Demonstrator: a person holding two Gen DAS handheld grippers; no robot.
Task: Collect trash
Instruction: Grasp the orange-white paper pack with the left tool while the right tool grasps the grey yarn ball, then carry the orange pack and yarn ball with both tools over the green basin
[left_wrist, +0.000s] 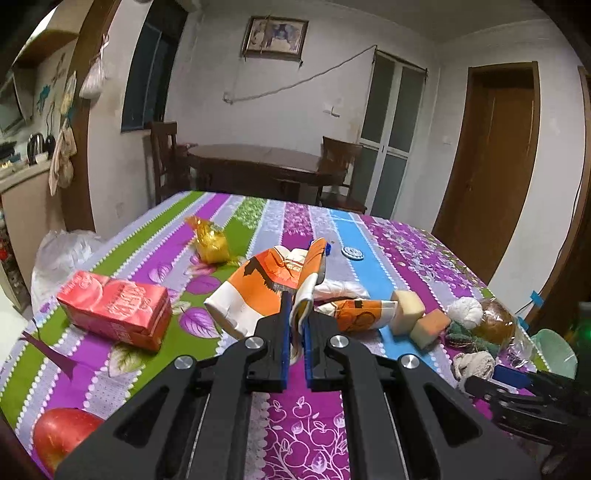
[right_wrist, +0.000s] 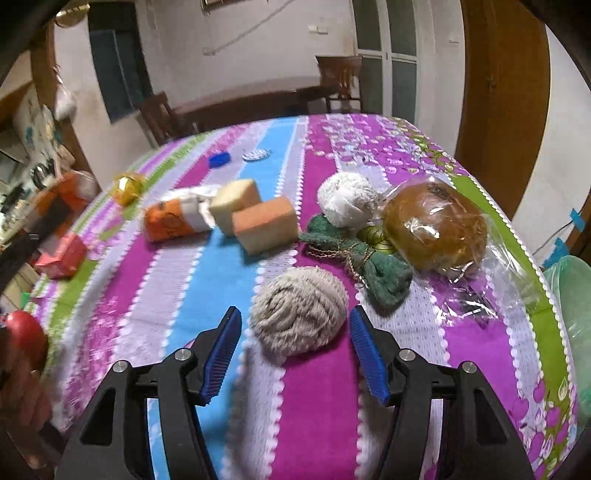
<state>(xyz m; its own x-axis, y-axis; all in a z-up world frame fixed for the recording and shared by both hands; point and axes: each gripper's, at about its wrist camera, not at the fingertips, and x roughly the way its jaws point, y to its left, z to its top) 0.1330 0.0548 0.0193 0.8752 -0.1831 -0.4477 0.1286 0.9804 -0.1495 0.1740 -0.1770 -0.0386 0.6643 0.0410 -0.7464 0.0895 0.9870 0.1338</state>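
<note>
My left gripper (left_wrist: 297, 310) is shut on the edge of a crumpled orange-and-white paper wrapper (left_wrist: 258, 284), held slightly above the striped tablecloth (left_wrist: 303, 424). My right gripper (right_wrist: 294, 312) stands open low over the table. A grey crumpled paper ball (right_wrist: 299, 314) lies between its blue pads (right_wrist: 365, 350), and a gap shows on the left side. A second orange paper cup (right_wrist: 173, 218) lies on its side further back. There is also a white paper ball (right_wrist: 347, 199) behind a green cloth bow (right_wrist: 369, 266).
A red juice carton (left_wrist: 114, 314), a yellow foil wrapper (left_wrist: 210, 243) and a red apple (left_wrist: 59, 435) lie on the left. Two sponge blocks (right_wrist: 266, 221), bagged bread (right_wrist: 436, 225), a blue cap (right_wrist: 219, 159) and a round lid (right_wrist: 256, 154) are spread around. A green bag (right_wrist: 569, 295) hangs off the right edge.
</note>
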